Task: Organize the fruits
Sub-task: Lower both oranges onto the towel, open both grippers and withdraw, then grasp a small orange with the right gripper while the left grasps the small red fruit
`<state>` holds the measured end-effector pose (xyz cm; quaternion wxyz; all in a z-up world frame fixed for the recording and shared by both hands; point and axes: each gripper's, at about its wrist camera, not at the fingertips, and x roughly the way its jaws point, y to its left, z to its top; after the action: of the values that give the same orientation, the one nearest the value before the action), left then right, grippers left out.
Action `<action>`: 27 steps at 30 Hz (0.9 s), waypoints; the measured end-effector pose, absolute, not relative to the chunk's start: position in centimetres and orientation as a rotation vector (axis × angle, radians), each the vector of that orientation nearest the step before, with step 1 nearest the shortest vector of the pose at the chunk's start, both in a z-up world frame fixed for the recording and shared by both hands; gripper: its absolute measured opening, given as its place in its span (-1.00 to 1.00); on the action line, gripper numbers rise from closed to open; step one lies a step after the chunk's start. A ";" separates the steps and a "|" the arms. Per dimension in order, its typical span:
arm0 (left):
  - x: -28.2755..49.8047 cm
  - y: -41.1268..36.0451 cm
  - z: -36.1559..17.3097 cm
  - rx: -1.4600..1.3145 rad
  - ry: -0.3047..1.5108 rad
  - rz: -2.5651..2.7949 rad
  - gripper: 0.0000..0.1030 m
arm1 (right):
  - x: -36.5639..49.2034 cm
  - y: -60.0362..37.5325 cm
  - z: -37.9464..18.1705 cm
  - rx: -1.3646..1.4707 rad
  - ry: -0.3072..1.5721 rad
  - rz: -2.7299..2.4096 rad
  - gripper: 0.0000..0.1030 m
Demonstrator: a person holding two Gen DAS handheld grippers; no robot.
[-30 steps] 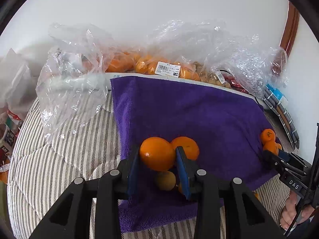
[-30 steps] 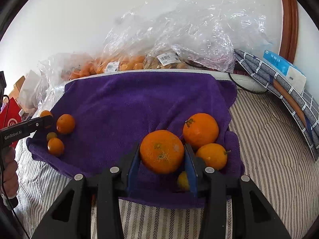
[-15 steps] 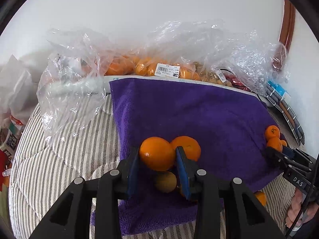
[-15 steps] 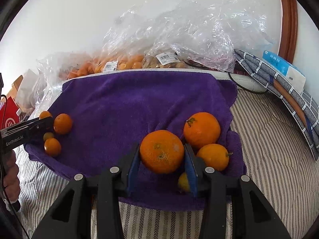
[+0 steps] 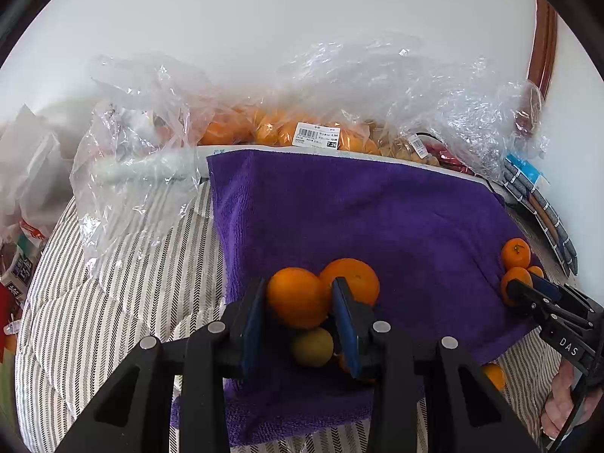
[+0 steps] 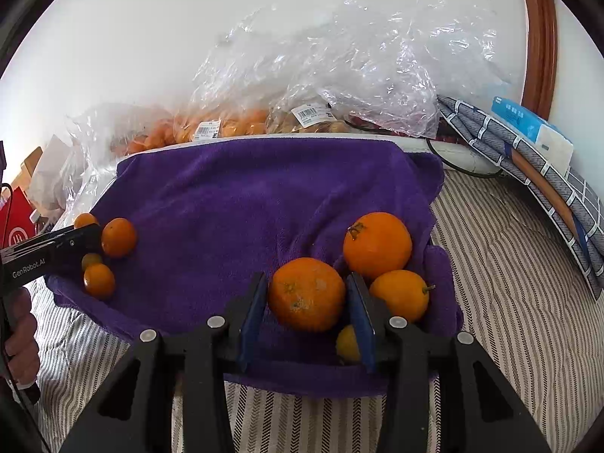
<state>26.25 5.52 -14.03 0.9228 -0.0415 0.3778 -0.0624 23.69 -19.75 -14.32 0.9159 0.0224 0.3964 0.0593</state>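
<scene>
Between the blue-padded fingers of the left gripper (image 5: 298, 315) a small orange (image 5: 297, 297) is pinched, above a yellowish-green fruit (image 5: 312, 346) and beside a second orange (image 5: 355, 279) on the purple towel (image 5: 358, 211). In the right wrist view, a rough-skinned orange (image 6: 306, 293) is seen between the fingers of the right gripper (image 6: 307, 307) — the jaws are opening, the right pad just apart from the peel. Two more oranges (image 6: 377, 245) lie just beyond it. The towel is spread over a striped bed (image 6: 502, 283); at the far edge, clear plastic bags (image 6: 339, 71) of fruit are piled against the wall.
</scene>
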 end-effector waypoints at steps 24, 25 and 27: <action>18.3 9.9 -11.6 -0.107 0.779 -0.110 0.08 | 16.9 -12.5 -12.4 0.061 0.873 0.255 -0.11; 17.9 10.3 -11.8 -0.107 0.780 -0.104 0.08 | 17.0 -12.1 -12.8 0.053 0.884 0.255 -0.11; 17.4 10.9 -12.3 -0.102 0.789 -0.097 0.08 | 17.3 -11.5 -13.3 0.044 0.899 0.258 -0.12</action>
<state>17.42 10.94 -12.31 0.9207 -0.0497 0.3842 -0.0470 17.26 -11.46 -13.34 0.8925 0.0210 0.4331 0.1242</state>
